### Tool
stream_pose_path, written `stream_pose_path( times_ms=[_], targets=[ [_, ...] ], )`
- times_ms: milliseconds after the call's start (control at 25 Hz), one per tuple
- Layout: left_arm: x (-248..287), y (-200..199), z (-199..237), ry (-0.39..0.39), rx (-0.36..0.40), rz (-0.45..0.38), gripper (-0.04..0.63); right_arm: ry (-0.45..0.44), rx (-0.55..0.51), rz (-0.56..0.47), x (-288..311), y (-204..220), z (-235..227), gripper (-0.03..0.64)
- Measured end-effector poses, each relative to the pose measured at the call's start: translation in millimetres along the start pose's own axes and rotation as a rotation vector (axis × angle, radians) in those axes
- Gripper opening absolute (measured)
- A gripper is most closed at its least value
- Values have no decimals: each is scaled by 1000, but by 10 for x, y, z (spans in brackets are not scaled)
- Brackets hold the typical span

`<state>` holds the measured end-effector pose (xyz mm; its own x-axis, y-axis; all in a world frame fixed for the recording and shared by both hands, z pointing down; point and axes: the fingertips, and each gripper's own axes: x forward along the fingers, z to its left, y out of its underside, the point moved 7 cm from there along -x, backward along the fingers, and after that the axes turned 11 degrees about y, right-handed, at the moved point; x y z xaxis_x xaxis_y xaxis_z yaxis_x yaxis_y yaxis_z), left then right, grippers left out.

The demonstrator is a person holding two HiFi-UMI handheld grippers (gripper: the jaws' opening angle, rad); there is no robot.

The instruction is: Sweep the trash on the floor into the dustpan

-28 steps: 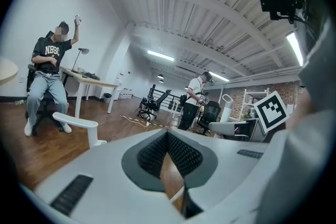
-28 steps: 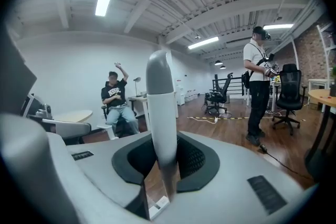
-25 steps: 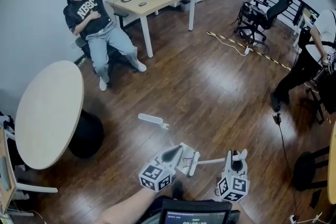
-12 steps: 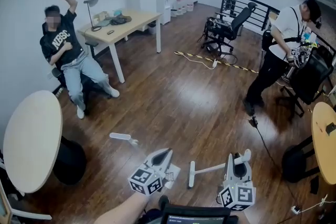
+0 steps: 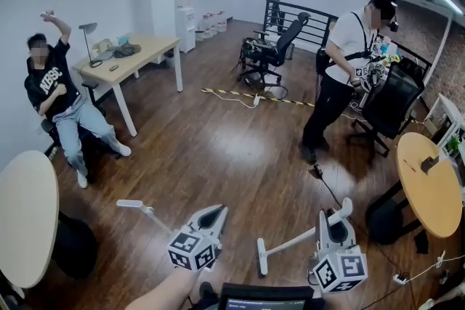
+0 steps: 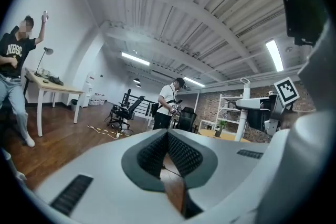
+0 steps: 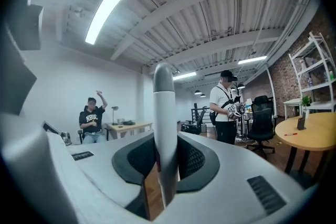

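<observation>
Between the jaws of the right tongs [image 7: 165,157] stands the white handle of the broom [image 7: 164,113], upright. The jaws are clamped on it from both sides. In the head view the handle runs from the right tongs down and left to a short cross head [image 5: 260,258] near the floor.

The jaws of the left tongs [image 6: 168,136] are drawn together to a narrow slit, with nothing seen between them. In the head view the left tongs sit just left of the cross head and apart from it.

A white handled item [image 5: 134,205] lies further left. What it is cannot be told.

Clearances:
- Ahead: the wood floor [image 5: 218,156] lies open up to a yellow-and-black strip [image 5: 240,94].
- Right: a black cable [image 5: 328,189] crosses the floor just ahead of the right tongs. Beyond it stands a round table [image 5: 429,189].
- Left: the rim of a second round table [image 5: 25,221] stands over a dark base [image 5: 73,247].
- Far: a standing person [image 5: 334,76], a seated person [image 5: 62,105] and a rectangular table [image 5: 138,54].
</observation>
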<state>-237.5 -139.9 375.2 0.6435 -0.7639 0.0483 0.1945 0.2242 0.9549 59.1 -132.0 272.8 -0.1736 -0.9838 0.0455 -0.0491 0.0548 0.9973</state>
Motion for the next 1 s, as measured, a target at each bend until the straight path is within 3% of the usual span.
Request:
stream_pose_path(
  times_ms=[240,520,800,1000],
  targets=[
    [499,-303,-619,91,3,28,5,11,-30,-3,-368,-336,-743,92],
    [844,-560,-1089,135,76,15,4,63,-35,-29,-665,-446,-1347,92],
    [1006,-637,-1277,112,131,1,4,119,-42,-49,-784,-518,-1702,92],
    [1025,-672,-1270,120,118,-1,5,134,-45,-60,-787,-545,-1766,92]
  ],
)
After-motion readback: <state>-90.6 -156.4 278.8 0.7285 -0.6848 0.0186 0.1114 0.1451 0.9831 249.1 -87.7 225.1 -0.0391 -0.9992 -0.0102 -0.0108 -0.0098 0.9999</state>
